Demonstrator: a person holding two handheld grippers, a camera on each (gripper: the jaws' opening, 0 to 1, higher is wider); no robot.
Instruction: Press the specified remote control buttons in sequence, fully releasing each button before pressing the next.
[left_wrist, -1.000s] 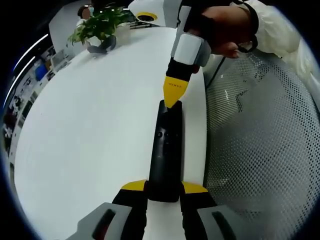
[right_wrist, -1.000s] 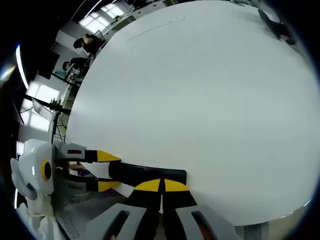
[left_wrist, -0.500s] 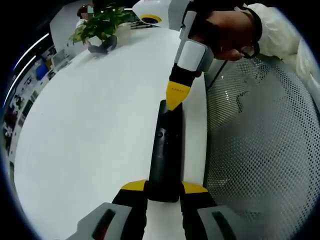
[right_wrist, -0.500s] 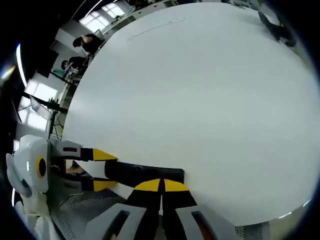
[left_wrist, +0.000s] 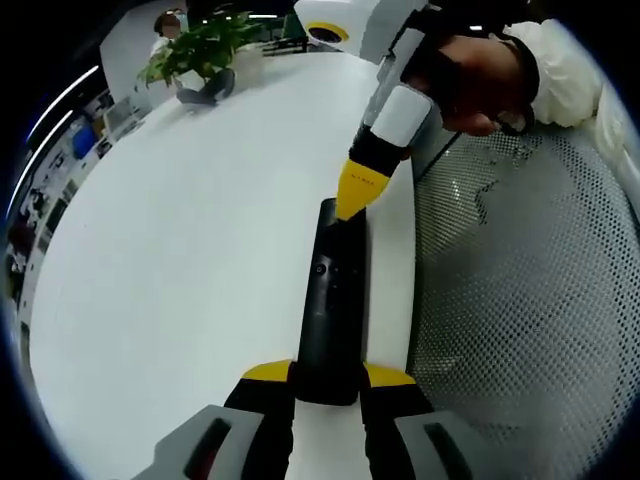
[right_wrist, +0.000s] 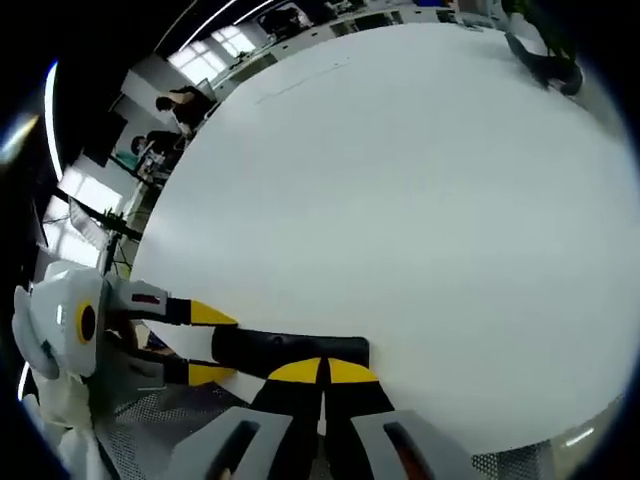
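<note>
Big white desk near its edge, plant at the far end. Your remote lies lengthwise, running straight away from your left claw, which pinches its near end. Your right claw, tips pressed together, sits at the far end, so it's nearer those buttons.

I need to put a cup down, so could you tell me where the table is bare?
The white table is bare between the black remote control and the potted green plant. It is crowded along the edge beside the white mesh chair, where both grippers meet the remote.
</note>
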